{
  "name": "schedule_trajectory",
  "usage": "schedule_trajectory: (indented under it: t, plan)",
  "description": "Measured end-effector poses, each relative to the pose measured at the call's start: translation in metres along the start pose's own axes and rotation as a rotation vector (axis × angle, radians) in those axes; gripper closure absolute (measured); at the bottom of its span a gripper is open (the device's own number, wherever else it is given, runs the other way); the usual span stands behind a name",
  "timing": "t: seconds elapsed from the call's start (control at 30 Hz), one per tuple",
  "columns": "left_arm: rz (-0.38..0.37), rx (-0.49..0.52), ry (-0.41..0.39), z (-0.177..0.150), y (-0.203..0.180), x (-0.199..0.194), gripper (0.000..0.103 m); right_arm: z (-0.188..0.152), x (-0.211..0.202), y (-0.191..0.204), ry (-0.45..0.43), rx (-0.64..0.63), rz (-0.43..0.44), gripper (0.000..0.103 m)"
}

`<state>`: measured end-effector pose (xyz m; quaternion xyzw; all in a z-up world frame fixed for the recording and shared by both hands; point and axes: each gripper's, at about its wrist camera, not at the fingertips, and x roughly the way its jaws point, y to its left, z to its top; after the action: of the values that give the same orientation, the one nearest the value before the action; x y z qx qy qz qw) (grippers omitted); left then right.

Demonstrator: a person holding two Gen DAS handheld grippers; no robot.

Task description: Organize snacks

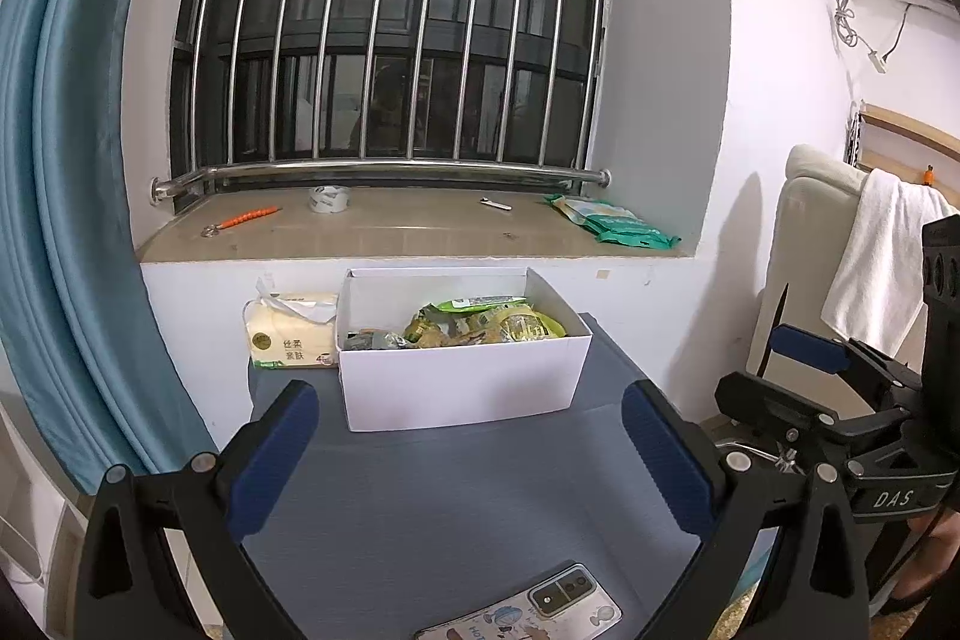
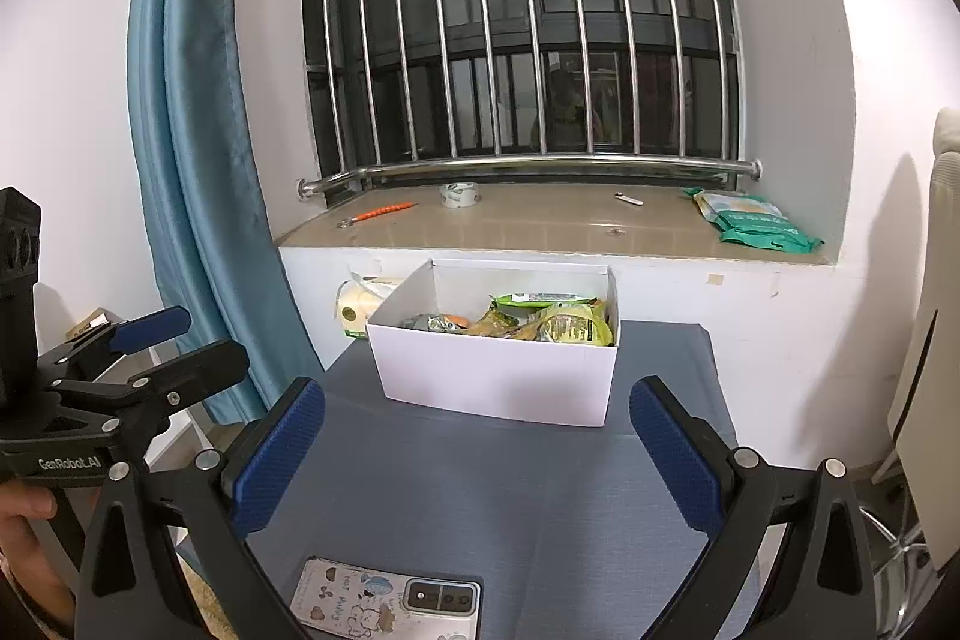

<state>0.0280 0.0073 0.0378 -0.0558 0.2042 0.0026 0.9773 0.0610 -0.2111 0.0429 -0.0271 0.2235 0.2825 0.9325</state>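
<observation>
A white cardboard box [image 1: 462, 382] stands at the far end of a grey table [image 1: 480, 508]. It holds several snack packets [image 1: 480, 325], mostly green and yellow. The box also shows in the right wrist view [image 2: 498, 376] with the snack packets [image 2: 540, 322] inside. My left gripper [image 1: 468, 460] is open and empty, held above the table in front of the box. My right gripper [image 2: 474, 460] is open and empty, also short of the box. The right gripper shows at the right edge of the left wrist view [image 1: 840, 388], and the left gripper at the left edge of the right wrist view [image 2: 120, 364].
A phone [image 1: 528, 610] lies on the near table edge, also in the right wrist view [image 2: 384, 604]. A tissue pack [image 1: 291, 331] sits left of the box. The windowsill [image 1: 420, 232] carries tape [image 1: 328, 199], an orange tool [image 1: 246, 220] and green packets [image 1: 618, 223]. A blue curtain [image 1: 66, 220] hangs left, a chair with a towel [image 1: 882, 256] right.
</observation>
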Motion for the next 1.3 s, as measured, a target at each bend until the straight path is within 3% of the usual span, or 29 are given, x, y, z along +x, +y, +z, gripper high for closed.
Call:
schedule_trajectory:
  t: [1.3]
  plan:
    - [0.003,0.007,0.017,-0.004,0.0006,0.0024,0.0,-0.0029,0.003,0.0028,0.013,-0.009,-0.001,0.0]
